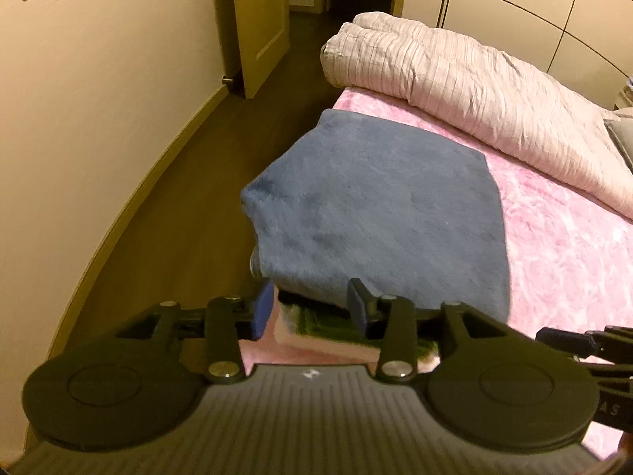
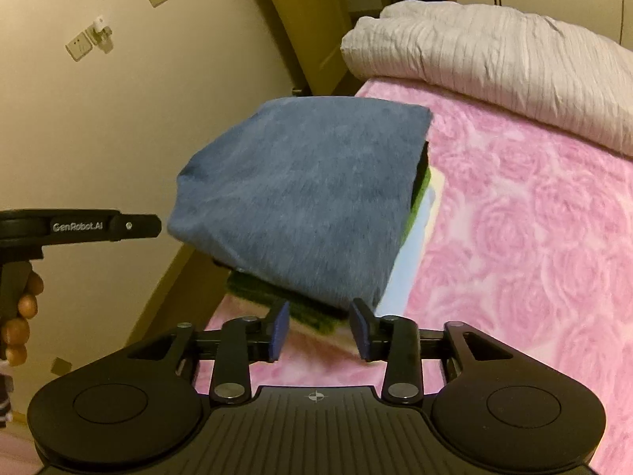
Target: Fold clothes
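Note:
A folded blue fleece garment point(image 1: 379, 213) lies on top of a stack of folded clothes at the bed's near corner; it also shows in the right wrist view point(image 2: 304, 198). Under it a green garment point(image 2: 312, 316) and a pale one point(image 2: 415, 253) stick out. My left gripper point(image 1: 312, 308) is open and empty, just short of the stack's near edge. My right gripper point(image 2: 322, 330) is open and empty, also just short of the stack. The left gripper's body point(image 2: 79, 225) shows at the left of the right wrist view.
The bed has a pink rose-patterned cover point(image 2: 514, 237). A rolled pale quilt point(image 1: 474, 87) lies along the far side. Left of the bed runs a strip of dark wood floor point(image 1: 178, 198), a cream wall and an open door point(image 1: 261, 27).

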The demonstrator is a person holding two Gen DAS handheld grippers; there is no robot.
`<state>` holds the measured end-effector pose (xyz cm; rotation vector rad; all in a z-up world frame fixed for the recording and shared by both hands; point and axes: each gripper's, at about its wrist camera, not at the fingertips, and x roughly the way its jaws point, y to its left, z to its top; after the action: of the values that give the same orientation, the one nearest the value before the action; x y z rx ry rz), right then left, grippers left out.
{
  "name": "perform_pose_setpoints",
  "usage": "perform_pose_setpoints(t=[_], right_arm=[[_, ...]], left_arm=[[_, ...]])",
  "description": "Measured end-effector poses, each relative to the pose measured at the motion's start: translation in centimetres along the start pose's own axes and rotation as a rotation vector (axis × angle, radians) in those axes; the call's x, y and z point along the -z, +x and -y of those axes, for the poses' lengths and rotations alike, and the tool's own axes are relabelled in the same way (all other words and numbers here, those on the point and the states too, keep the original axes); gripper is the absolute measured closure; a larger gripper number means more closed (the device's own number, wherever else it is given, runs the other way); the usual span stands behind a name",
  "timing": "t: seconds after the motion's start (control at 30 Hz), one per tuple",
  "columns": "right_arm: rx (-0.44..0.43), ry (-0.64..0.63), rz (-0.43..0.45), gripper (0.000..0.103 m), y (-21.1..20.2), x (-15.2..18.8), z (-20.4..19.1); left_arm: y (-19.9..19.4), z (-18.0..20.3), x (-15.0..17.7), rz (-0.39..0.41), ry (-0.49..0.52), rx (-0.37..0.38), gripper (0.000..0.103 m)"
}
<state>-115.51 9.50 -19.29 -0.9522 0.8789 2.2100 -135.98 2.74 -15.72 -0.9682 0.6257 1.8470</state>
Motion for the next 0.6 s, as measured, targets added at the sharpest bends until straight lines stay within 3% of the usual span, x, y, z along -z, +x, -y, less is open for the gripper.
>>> perform_pose_setpoints(t=[0.17, 0.23, 0.4, 0.6], right_arm=[[0.013, 0.029, 0.039, 0.054, -2.8, 0.9, 0.3], [0.027, 0.024, 0.051, 0.053, -3.8, 1.3, 0.4], [0.064, -0.05, 0.072, 0.052, -6.1, 1.9, 0.3], [0.07, -0.161, 0.099, 0.052, -8.7, 2.6, 1.7]], left_arm=[[-3.2, 2.3, 1.5, 0.012, 0.04, -0.041, 0.058], [-4.7, 3.4, 2.1, 0.047, 0.056, -0.068, 0.052], [-7.6, 6.0, 3.2, 0.12, 0.073, -0.122, 0.05], [-9.6, 9.0, 4.5, 0.119, -0.035, -0.098, 0.051]])
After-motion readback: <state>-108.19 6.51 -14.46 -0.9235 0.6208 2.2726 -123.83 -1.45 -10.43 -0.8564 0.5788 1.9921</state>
